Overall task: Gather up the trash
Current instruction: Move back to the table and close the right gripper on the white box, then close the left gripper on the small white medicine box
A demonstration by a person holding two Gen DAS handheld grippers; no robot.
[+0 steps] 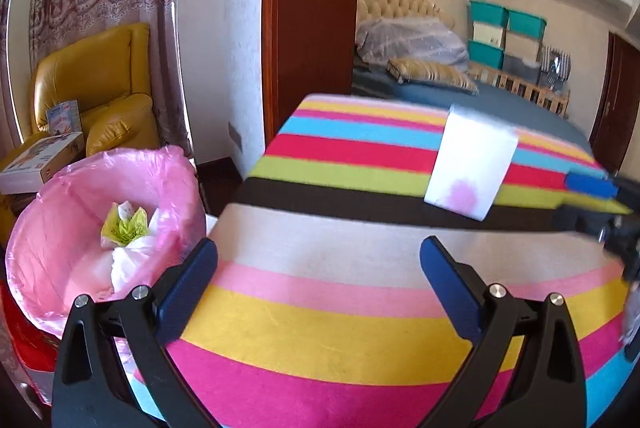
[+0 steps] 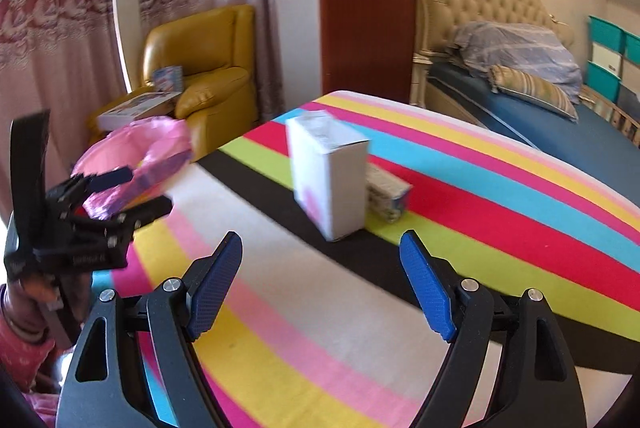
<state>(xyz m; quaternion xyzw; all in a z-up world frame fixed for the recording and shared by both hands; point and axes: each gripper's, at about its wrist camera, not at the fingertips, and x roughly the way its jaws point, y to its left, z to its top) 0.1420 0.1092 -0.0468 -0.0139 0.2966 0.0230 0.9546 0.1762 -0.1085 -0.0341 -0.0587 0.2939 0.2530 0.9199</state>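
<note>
Your left gripper (image 1: 318, 254) hangs with its blue-padded jaws spread wide and nothing between them, above the rainbow-striped felt tablecloth (image 1: 320, 328). From the left wrist view, the pink-lined round trash bin (image 1: 48, 212) sits just off the table's left edge, already holding a crumpled yellow-green wrapper and white tissue (image 1: 126, 240). Farther across the cloth stands the upright white cardboard box with a pink blotch (image 1: 470, 168), well apart from this gripper; your right gripper's blue tip (image 1: 592, 185) pokes in from the right, near the box.

From the right wrist view, your right gripper (image 2: 320, 250) is likewise released and empty, lined up roughly toward that white box (image 2: 330, 176), which stands on the black and lime stripes. A small printed blue-and-white carton (image 2: 388, 194) lies on its side just behind the box, possibly touching it. Your left gripper (image 2: 120, 188) shows at the left, in front of the bin (image 2: 132, 164).

The step in hand looks like reaching for the next piece of trash. Next, you would likely bring the right gripper forward until its spread jaws straddle the box's narrow sides, then close without toppling it.
</note>
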